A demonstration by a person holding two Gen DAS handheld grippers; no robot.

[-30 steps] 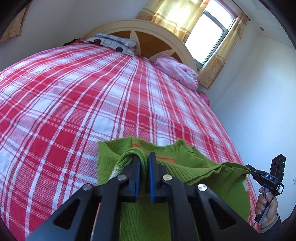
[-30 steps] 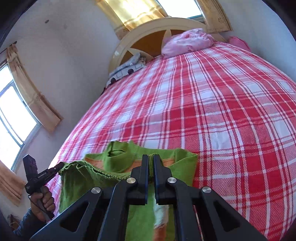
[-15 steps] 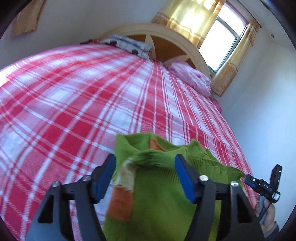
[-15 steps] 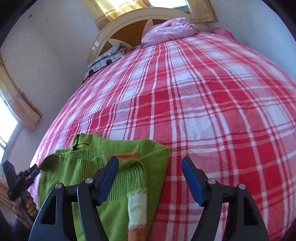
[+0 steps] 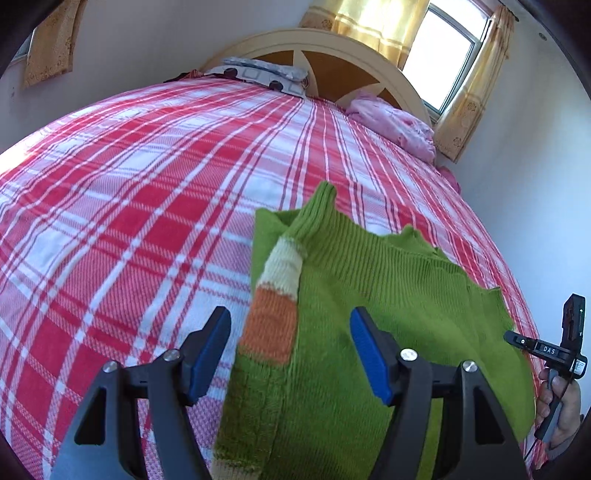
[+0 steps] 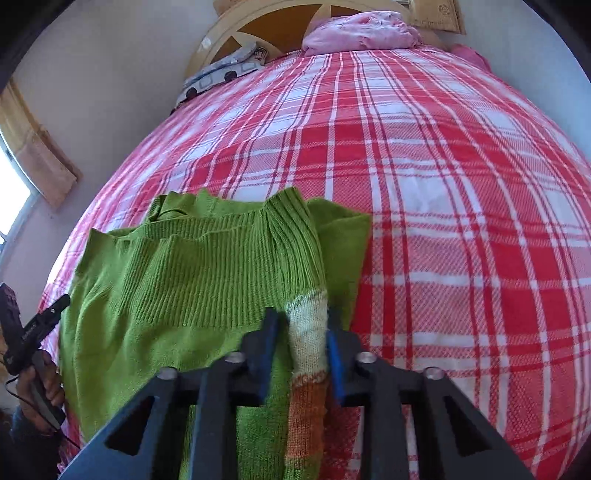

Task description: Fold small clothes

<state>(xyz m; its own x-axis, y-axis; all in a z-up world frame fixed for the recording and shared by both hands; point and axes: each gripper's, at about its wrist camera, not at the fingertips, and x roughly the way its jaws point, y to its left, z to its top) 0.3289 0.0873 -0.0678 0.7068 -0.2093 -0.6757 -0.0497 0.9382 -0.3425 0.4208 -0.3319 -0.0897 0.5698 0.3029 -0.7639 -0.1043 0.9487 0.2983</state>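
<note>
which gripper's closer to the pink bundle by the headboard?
Neither clearly. Left gripper and right gripper both sit at the green sweater, with the pink bundle far across the bed.

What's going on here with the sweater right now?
A person is folding a small green sweater on a plaid bed, a gripper in each hand. The sweater lies flat with both striped sleeves folded in. The right gripper has just been closing its jaws on the right sleeve, pads at its white band. The left gripper hangs open over the left sleeve, holding nothing.
</note>
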